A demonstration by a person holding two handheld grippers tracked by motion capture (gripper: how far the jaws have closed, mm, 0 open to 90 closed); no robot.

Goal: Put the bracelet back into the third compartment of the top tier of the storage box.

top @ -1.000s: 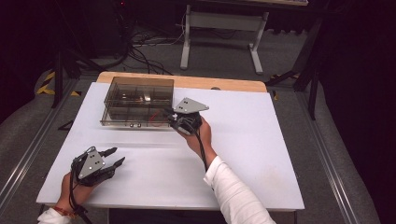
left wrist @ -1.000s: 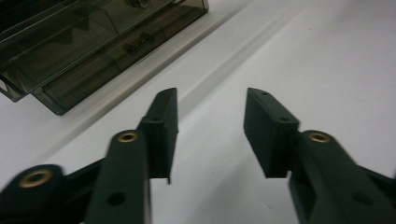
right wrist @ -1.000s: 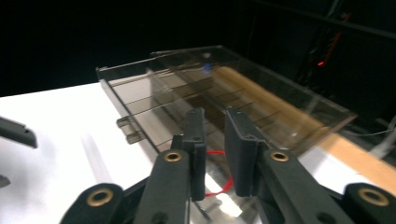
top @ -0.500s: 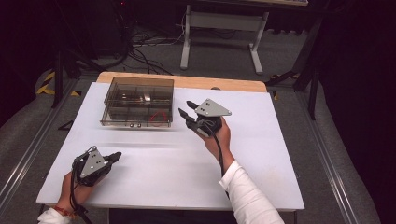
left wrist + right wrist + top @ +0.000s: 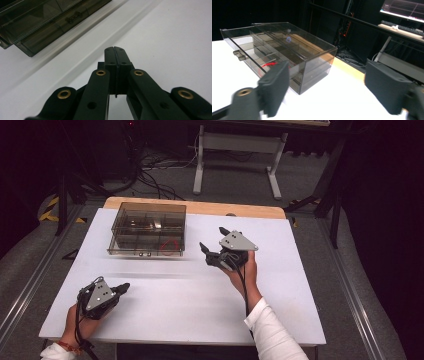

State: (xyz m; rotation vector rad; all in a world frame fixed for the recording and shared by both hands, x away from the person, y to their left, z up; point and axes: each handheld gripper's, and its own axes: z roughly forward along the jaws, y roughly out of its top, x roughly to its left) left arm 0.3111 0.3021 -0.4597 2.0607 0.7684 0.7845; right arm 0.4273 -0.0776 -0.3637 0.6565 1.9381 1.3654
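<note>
Right claw (image 5: 210, 240) near smoky compartment box (image 5: 148, 229), red loop (image 5: 170, 245) inside

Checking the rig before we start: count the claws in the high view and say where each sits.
2. The left claw rests shut near the table's front-left corner; the right claw is held open right of the clear drawer box.

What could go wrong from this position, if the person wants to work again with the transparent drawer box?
1. The drawer of the box stands partly pulled out; a careless push could shove the whole light box across the table.
2. The right gripper is open and raised close beside the box, so a jaw might knock its corner.
3. The left gripper is shut and far from the box, so it cannot steady it quickly.
</note>
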